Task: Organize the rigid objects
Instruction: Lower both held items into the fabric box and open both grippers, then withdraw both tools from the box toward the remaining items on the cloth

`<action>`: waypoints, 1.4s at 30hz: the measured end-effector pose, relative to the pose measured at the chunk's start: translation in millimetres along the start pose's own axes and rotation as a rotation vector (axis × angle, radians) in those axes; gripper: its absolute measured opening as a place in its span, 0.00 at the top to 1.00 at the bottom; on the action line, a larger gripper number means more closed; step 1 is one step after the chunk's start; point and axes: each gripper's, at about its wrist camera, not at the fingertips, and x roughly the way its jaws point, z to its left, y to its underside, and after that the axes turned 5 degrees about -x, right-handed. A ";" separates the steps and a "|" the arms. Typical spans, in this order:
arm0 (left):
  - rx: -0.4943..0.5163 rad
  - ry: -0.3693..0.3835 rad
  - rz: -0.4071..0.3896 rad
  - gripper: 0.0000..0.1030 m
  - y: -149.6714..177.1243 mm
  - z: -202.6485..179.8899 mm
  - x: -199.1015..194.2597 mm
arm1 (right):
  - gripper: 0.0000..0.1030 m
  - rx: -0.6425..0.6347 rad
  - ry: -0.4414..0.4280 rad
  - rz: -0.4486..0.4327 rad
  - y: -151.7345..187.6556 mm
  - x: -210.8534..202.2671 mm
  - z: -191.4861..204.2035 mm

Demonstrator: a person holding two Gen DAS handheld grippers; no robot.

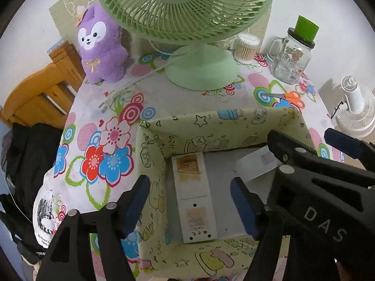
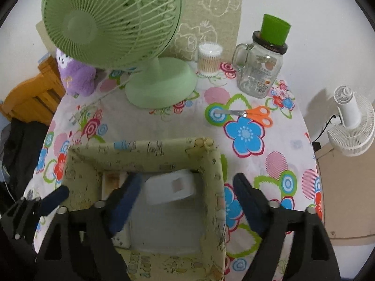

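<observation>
Both my grippers over box (image 1: 201, 126). Left gripper (image 1: 189, 206): jaws released, strip (image 1: 192, 196) lying flat on box floor between them, not touched. Right gripper (image 2: 187, 201): jaws released, white pack (image 2: 171, 187) just ahead of them inside box, free. I judge best to lift straight up, clear of box walls. Scissors (image 2: 255, 114) on surface beyond right jaws, likely next. Readable: "DAS" on right gripper body; labels on strip too small.

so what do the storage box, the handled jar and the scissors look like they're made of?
Storage box: looks like printed fabric or paper-covered board, matte, with soft creased corners.
Handled jar: clear glass, glossy, see-through with moulded relief; dark lid, likely metal or plastic.
Scissors: bright metal blades, smooth orange handles, probably plastic.
</observation>
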 end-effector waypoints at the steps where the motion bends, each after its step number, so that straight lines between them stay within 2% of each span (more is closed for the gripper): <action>1: 0.001 0.006 0.002 0.25 0.4 -0.3 -0.6 | 0.15 -0.002 0.001 0.001 0.6 0.1 0.3; 4: 0.006 0.015 0.000 0.18 2.0 -1.7 -3.6 | 0.15 -0.001 -0.006 0.018 3.7 1.8 -0.8; 6: 0.017 -0.005 -0.011 0.12 3.4 -2.7 -6.7 | 0.15 0.008 -0.016 0.027 7.2 1.8 -2.1; 16: 0.039 -0.005 -0.025 0.10 15.4 2.7 -22.0 | 0.15 0.034 -0.026 0.042 28.2 -10.3 -1.4; 42: 0.091 0.037 -0.093 0.08 58.5 11.8 -82.2 | 0.14 0.061 0.001 -0.043 74.4 -84.6 11.9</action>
